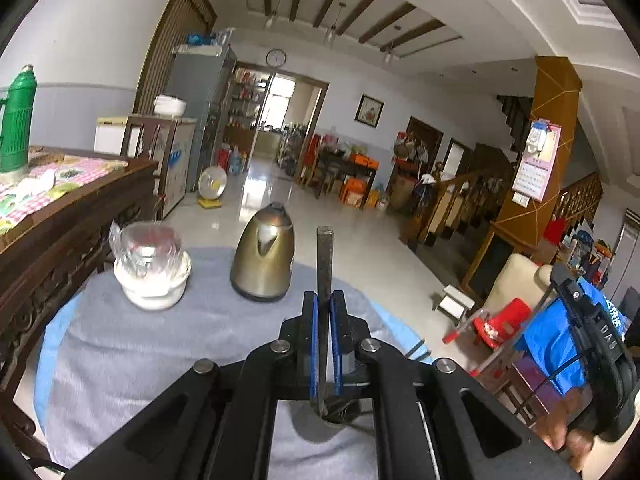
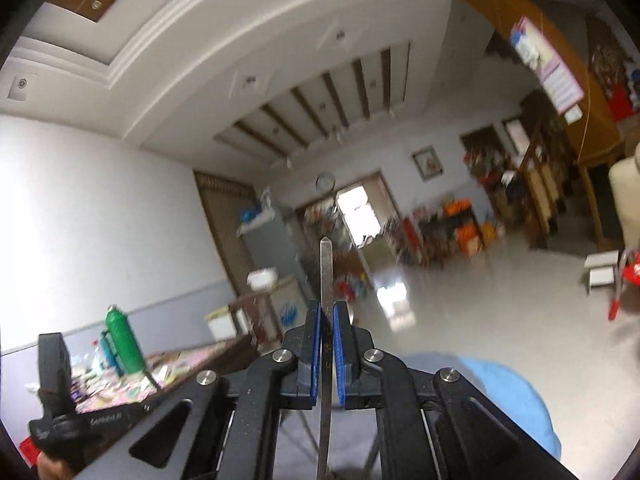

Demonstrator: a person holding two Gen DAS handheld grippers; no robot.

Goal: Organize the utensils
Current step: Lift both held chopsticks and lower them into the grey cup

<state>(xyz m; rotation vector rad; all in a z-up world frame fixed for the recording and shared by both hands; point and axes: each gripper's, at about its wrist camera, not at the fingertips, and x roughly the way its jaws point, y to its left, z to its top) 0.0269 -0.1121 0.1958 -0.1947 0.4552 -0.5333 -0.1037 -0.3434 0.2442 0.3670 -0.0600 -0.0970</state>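
My left gripper is shut on a dark metal utensil handle that stands up between the blue pads above the grey cloth of the round table; its lower end is hidden behind the gripper body. My right gripper is shut on a thin silver utensil handle that points up and away, tilted toward the ceiling; its working end is hidden below. The right gripper's body also shows at the right edge of the left wrist view.
A brass-coloured kettle and a white pot with a clear lid stand on the far part of the table. A dark wooden sideboard with a green thermos is on the left. A red plastic chair stands right.
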